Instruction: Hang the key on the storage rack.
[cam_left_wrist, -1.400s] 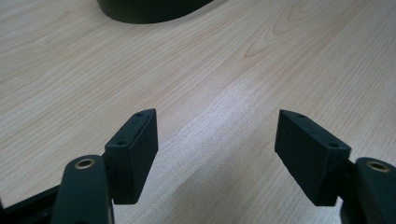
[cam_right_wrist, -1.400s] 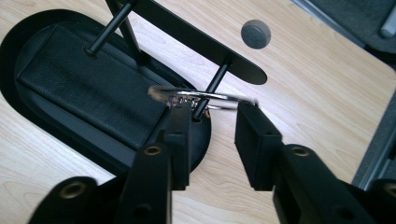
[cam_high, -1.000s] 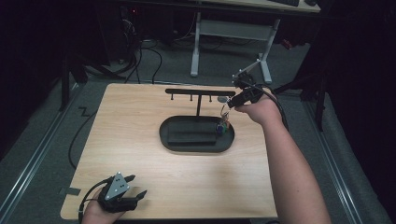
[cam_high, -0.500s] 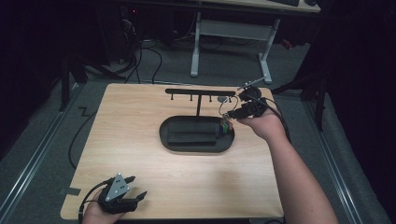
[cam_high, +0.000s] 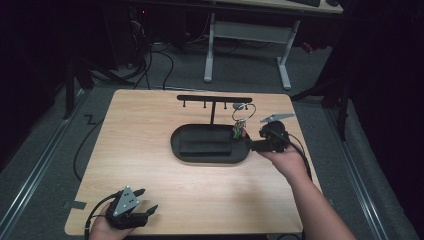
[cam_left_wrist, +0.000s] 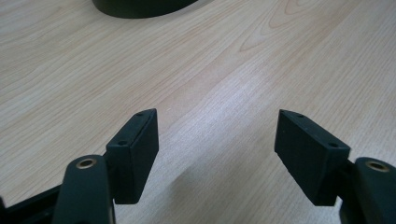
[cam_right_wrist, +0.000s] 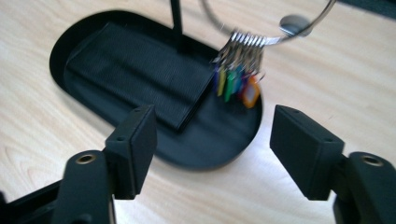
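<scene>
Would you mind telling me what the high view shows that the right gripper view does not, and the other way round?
High view alone: the whole stand with its top bar and hooks, the table edge to edge, the left gripper near its front corner, and the right gripper from outside, beside the tray.

Right gripper view alone: the coloured tags one by one, and that gripper's own jaws open with nothing between them.

Both share: the black oval tray, the stand's post and the key ring hanging over the tray's end.
</scene>
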